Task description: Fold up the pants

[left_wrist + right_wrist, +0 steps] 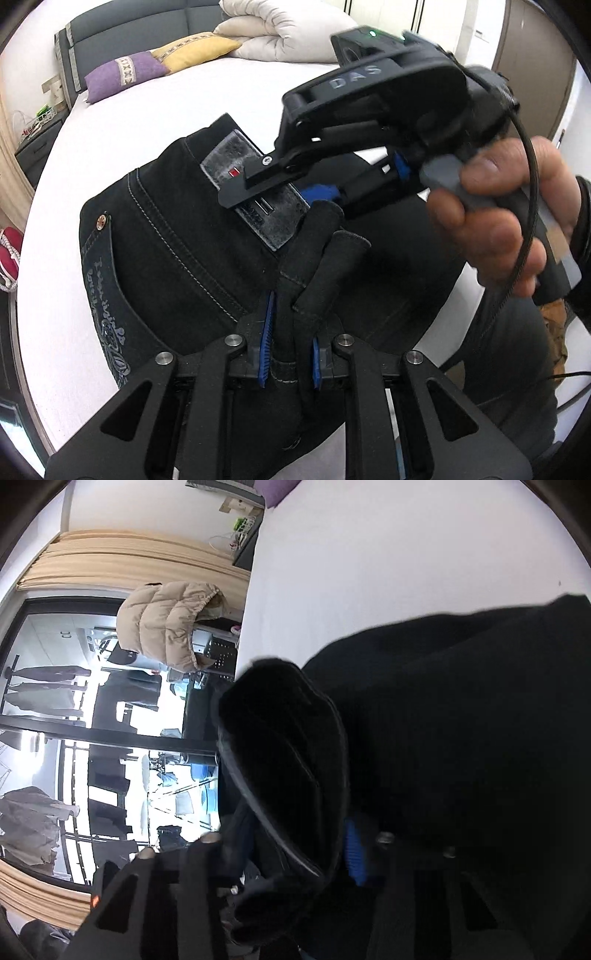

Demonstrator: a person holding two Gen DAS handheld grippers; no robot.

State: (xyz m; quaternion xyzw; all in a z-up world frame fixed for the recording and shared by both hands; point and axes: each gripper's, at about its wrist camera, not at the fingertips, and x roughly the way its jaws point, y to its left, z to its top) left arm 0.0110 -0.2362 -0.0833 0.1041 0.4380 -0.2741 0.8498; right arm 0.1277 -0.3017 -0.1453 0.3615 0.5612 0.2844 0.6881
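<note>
Left wrist view looks down along the left hand-held gripper (290, 354), whose jaws are nearly closed on a bunched fold of the black pants (177, 236); the dark cloth rises between its blue pads (266, 339) and two rolled edges of fabric stand up just beyond them. The pants lie on the white bed (155, 110), waistband toward the far side, with a grey leather patch (255, 192) on the waistband and a back pocket with pale embroidery (107, 295) at the left. A copper rivet (101, 221) sits at the pocket's upper corner.

Just past the patch, the right hand-held gripper (321, 194) reaches in from the right, held by a hand (491, 214) wrapped around its grey handle, a black cable looping beside it. Its blue pads sit at the waistband's edge. At the far end of the bed are a purple pillow (125, 74), a yellow pillow (195, 50) and a folded cream duvet (280, 29) against a grey headboard.

Right wrist view is rolled on its side and mostly filled with dark cloth. A thick fold of the pants (280, 760) stands between the jaws, with one blue pad (354, 853) against it; the other pad is hidden, so I cannot tell whether the grip is closed on it. A beige puffer jacket (170, 624) hangs at the left beyond the bed.
</note>
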